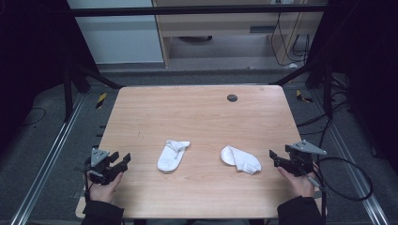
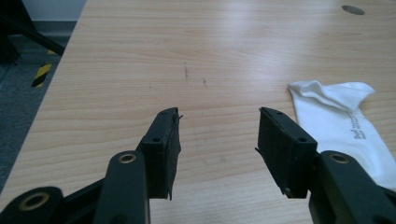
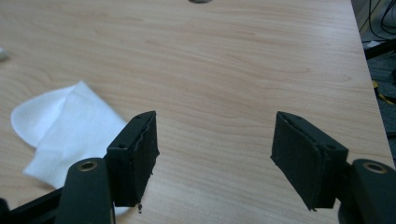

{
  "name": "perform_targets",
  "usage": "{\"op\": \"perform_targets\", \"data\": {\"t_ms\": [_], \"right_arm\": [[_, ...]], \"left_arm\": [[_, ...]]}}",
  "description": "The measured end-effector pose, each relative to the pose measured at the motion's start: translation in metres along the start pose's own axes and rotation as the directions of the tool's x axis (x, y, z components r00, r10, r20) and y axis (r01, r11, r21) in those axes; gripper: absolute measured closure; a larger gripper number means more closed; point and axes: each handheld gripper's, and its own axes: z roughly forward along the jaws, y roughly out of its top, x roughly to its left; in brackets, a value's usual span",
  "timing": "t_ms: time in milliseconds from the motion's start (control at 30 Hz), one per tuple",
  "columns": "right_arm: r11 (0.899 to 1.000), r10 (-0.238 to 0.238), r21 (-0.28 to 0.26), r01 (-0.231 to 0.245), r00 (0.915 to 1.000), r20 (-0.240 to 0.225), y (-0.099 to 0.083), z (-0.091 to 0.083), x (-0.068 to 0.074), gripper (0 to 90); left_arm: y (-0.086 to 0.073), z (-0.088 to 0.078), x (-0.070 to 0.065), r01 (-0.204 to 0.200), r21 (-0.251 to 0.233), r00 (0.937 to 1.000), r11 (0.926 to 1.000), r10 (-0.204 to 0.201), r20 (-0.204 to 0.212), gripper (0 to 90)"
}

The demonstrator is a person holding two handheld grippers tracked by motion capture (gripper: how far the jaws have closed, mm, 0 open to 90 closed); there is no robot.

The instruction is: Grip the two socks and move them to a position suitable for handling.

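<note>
Left sock [image 1: 172, 155] lies near the left tongs [image 1: 123, 161], apart; right sock [image 1: 241, 160] just beside the right tongs [image 1: 274, 157]; both tongs open, empty.

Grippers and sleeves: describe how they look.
Both the left gripper and right gripper are black, two-jawed, with flat ridged pads, brass-ringed pivots and a grey three-cornered top plate. A black cable loops from the right one. Sleeves are dark.

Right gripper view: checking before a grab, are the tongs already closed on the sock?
No, the right tongs stand wide open over bare table, with the sock beside them.
</note>
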Motion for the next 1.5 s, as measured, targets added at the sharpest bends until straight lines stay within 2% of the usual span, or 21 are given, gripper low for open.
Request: {"op": "perform_targets", "data": {"t_ms": [100, 167, 267, 367, 600, 767, 800, 933, 1000, 1200, 1500], "right_arm": [[1.0, -0.026, 0.006, 0.026, 0.9997, -0.002, 0.001, -0.001, 0.004, 32.6], [1.0, -0.025, 0.006, 0.025, 0.9996, -0.016, 0.003, -0.003, 0.008, 33.0], [0.999, -0.051, -0.001, 0.051, 0.9978, -0.041, 0.005, -0.005, 0.014, 36.9], [0.996, -0.085, 0.005, 0.085, 0.9955, -0.044, 0.009, -0.007, 0.02, 40.9], [0.997, -0.082, 0.003, 0.083, 0.991, -0.106, 0.015, -0.012, 0.029, 47.3], [0.996, -0.095, -0.007, 0.094, 0.9889, -0.115, 0.02, -0.013, 0.032, 50.2], [0.996, -0.094, -0.012, 0.094, 0.9876, -0.125, 0.022, -0.015, 0.033, 51.6], [0.995, -0.1, -0.009, 0.099, 0.9858, -0.135, 0.027, -0.015, 0.038, 53.2], [0.995, -0.096, -0.012, 0.096, 0.9844, -0.147, 0.029, -0.015, 0.041, 54.3], [0.994, -0.113, -0.019, 0.111, 0.9781, -0.175, 0.038, -0.013, 0.05, 56.8], [0.991, -0.132, -0.006, 0.134, 0.9712, -0.198, 0.037, -0.007, 0.059, 59.9]], "left_arm": [[0.001, -0.002, -0.006, -0.015, -0.002, 0.9998, 0.9999, 0.015, 0.011, 43.9], [0.001, -0.003, -0.01, -0.026, -0.004, 0.9994, 0.9997, 0.026, 0.021, 41.6], [0.001, -0.006, -0.016, -0.039, -0.001, 0.9987, 0.9992, 0.039, 0.033, 39.5], [0.002, -0.006, -0.02, -0.05, 0.001, 0.998, 0.9988, 0.05, 0.04, 38.9], [0.009, -0.002, -0.035, -0.076, 0.017, 0.9953, 0.997, 0.075, 0.061, 38.1], [0.015, -0.001, -0.043, -0.082, 0.018, 0.9937, 0.9964, 0.081, 0.077, 39.7], [0.017, 0.0, -0.048, -0.1, 0.017, 0.9916, 0.9949, 0.098, 0.084, 40.4], [0.02, 0.003, -0.058, -0.118, 0.022, 0.9883, 0.9927, 0.115, 0.1, 43.5], [0.021, 0.004, -0.061, -0.117, 0.022, 0.9879, 0.9929, 0.114, 0.105, 45.5], [0.03, 0.013, -0.082, -0.133, 0.009, 0.9823, 0.991, 0.131, 0.134, 48.8], [0.036, 0.025, -0.116, -0.168, 0.001, 0.9705, 0.9858, 0.165, 0.176, 51.9]]}}
